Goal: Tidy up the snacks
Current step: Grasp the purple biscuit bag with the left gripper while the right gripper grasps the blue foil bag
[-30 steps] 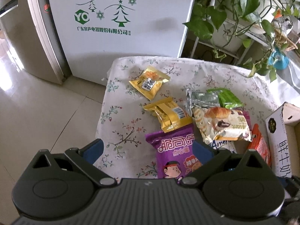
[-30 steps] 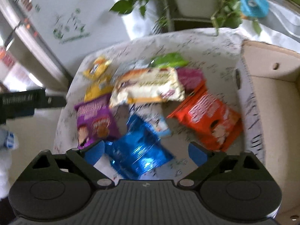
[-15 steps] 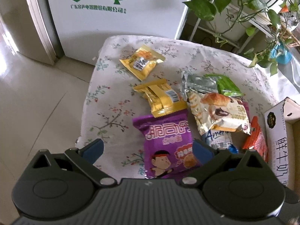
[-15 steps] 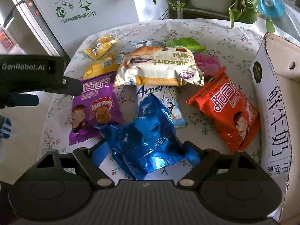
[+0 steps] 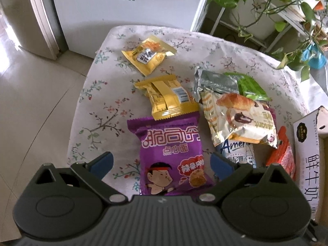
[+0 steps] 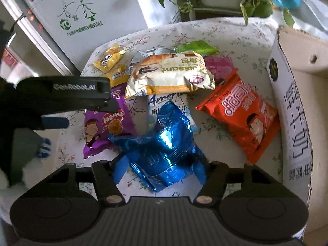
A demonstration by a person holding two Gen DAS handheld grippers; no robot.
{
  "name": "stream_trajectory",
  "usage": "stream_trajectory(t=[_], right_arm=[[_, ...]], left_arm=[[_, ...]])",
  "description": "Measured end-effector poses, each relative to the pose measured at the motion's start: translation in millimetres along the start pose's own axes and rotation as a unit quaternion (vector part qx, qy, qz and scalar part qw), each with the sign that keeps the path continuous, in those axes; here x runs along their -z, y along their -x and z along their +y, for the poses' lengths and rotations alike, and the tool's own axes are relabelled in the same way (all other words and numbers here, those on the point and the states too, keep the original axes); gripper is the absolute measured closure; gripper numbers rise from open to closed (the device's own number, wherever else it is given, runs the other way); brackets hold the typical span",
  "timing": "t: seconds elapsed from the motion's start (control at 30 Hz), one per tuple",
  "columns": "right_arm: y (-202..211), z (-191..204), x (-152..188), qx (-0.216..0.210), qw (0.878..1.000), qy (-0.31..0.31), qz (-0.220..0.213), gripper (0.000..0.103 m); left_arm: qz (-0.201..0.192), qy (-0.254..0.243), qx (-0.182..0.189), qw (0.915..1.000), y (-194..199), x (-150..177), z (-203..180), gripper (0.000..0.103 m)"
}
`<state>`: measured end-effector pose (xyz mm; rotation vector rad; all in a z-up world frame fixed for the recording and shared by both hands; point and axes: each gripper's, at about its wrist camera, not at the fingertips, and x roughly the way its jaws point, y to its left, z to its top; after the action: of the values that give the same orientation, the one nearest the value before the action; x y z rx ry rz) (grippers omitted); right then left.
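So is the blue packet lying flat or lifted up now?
Lifted and crumpled: the blue packet bulges upward, squeezed between the right gripper's closing jaws.

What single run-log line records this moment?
right tongs: closing on crinkled blue foil packet | left tongs: open over purple snack packet

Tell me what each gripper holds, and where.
The right gripper, its jaws just closing, pinches the blue foil packet across its near end. The left gripper holds nothing, open astride the purple packet.
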<state>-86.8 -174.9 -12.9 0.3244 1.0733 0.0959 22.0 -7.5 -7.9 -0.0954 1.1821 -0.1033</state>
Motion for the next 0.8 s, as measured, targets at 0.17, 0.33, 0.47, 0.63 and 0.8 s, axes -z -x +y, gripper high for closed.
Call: stream_trajectory(t=[0.17, 0.33, 0.47, 0.63, 0.8], right_arm=[[3.5, -10.6, 1.8, -0.019, 0.999, -0.024, 0.011, 0.030], [-1.8, -19.9, 3.8, -0.029, 0.997, -0.063, 0.029, 0.019], [-2.9, -21.1, 2.7, -0.036, 0.996, -0.074, 0.027, 0.013], [-6.0, -24.0, 2.6, -0.041, 0.994, -0.099, 0.035, 0.013], [-9.3, -21.4, 1.4, -0.047, 0.991, -0.116, 0.042, 0.013]], left_arm=[[-0.005, -0.002, -0.013, 0.9999, -10.1, 1.0, -4.4, 0.003], [-0.001, 0.005, -0.029, 0.9996, -28.6, 1.3, -5.8, 0.003], [-0.014, -0.014, -0.063, 0.9978, -39.6, 3.4, -8.5, 0.000], [-0.007, -0.020, -0.057, 0.9982, -39.0, 1.3, -3.3, 0.000], [0.003, -0.036, -0.053, 0.9979, -37.8, 2.9, -1.1, 0.000]])
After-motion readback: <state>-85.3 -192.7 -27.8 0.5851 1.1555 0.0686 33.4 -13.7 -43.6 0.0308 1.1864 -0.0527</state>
